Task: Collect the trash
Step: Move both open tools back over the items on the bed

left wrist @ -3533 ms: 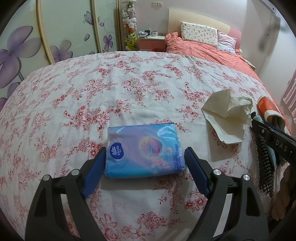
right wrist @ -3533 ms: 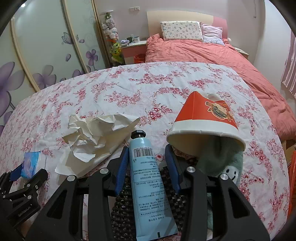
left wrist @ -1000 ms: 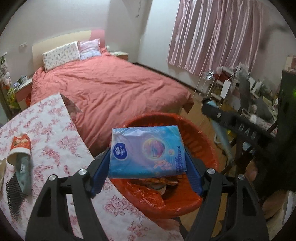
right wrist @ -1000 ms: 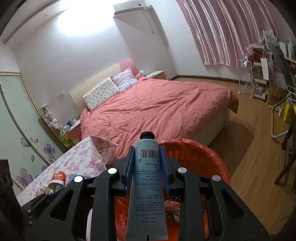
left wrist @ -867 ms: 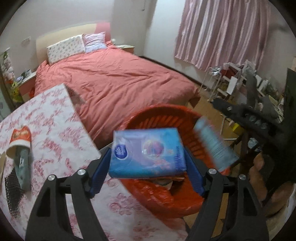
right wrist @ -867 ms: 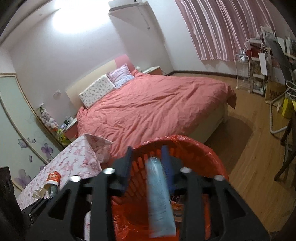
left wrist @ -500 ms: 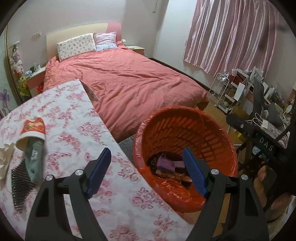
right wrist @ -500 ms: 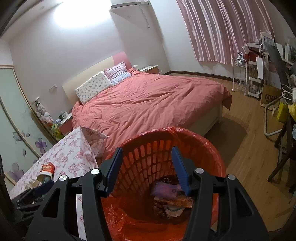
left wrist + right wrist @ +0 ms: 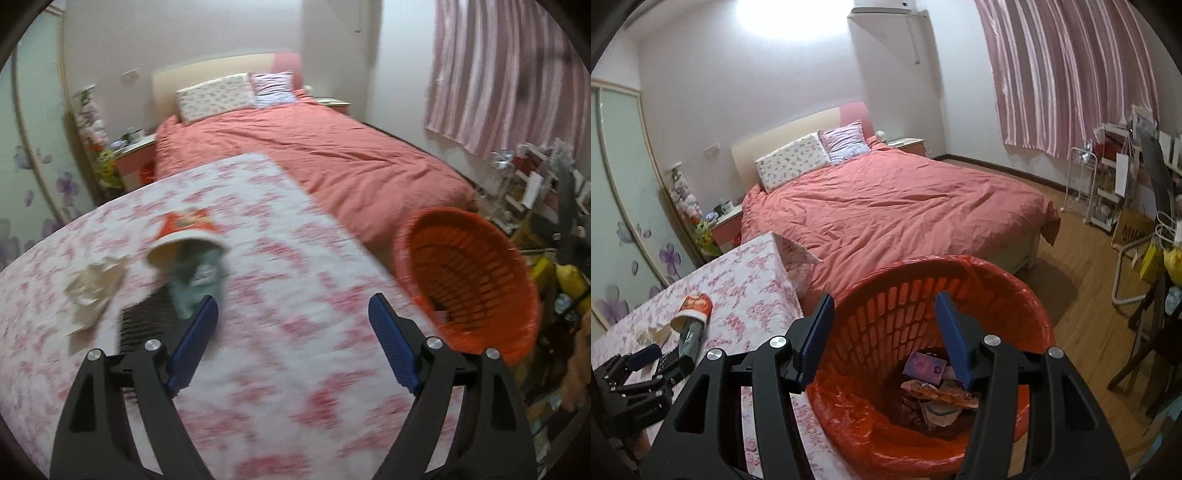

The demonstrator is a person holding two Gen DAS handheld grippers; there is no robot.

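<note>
Our right tongs point(image 9: 882, 332) hang over the orange basket point(image 9: 1027, 295), jaws opening, nothing between them; wrappers point(image 9: 938, 391) lie inside. Our left tongs point(image 9: 291, 339), also opening and empty, face the bench point(image 9: 277, 258), where a crumpled tissue point(image 9: 94, 284) and paper cup point(image 9: 184, 236) lie.
</note>
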